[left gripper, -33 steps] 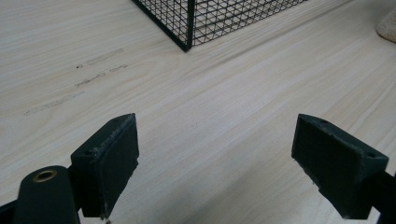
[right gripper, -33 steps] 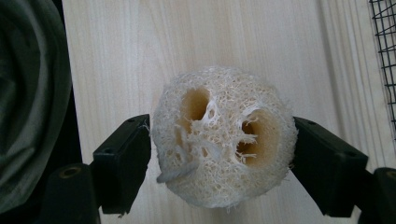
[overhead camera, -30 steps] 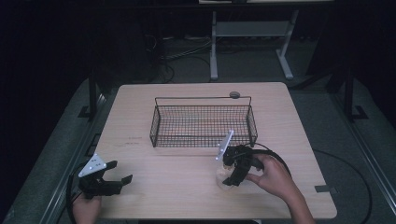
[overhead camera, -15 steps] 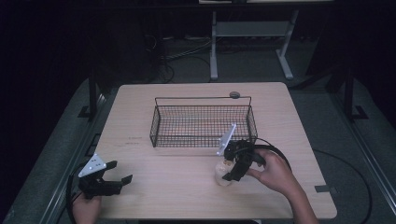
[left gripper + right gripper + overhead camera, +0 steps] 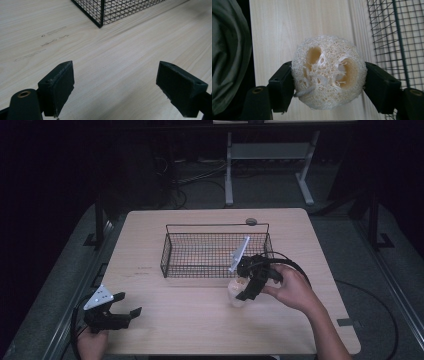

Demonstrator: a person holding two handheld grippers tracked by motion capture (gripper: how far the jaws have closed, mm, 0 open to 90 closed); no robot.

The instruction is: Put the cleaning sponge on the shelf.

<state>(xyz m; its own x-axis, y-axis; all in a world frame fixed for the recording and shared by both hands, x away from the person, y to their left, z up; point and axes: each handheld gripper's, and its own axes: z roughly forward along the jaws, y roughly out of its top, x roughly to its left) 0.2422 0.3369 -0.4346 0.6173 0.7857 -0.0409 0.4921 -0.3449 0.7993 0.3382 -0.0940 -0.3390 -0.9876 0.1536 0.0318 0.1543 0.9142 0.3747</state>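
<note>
1. Right gripper (image 5: pixel 243 287) has its two black jaws pressed against opposite sides of a loofah sponge (image 5: pixel 328 72), so the pale, fibrous piece is clamped between them; the jaws have just been closing onto it.
2. From the right gripper view the loofah sponge shows its cut face, with two large hollows and a web of coarse fibres, and it bulges out past both pads.
3. From the high view the loofah sponge (image 5: pixel 237 292) sits at the tip of the right gripper, just in front of the wire basket (image 5: pixel 172 251), near its right front corner and outside it.
4. Whether the sponge touches the wooden table (image 5: pixel 150 227) or hangs just above it cannot be told.
5. A hand (image 5: pixel 290 287) grips the right gripper from the right, and a black cable loops over it.
6. Left gripper (image 5: pixel 131 311) is near the table's front left corner, well apart from the basket and the sponge, held by a hand at the bottom edge.
7. Its jaws stand wide apart with nothing between them; the left gripper view shows bare wood between the pads (image 5: pixel 61 86) and a corner of the wire basket (image 5: pixel 100 12) farther off.
</note>
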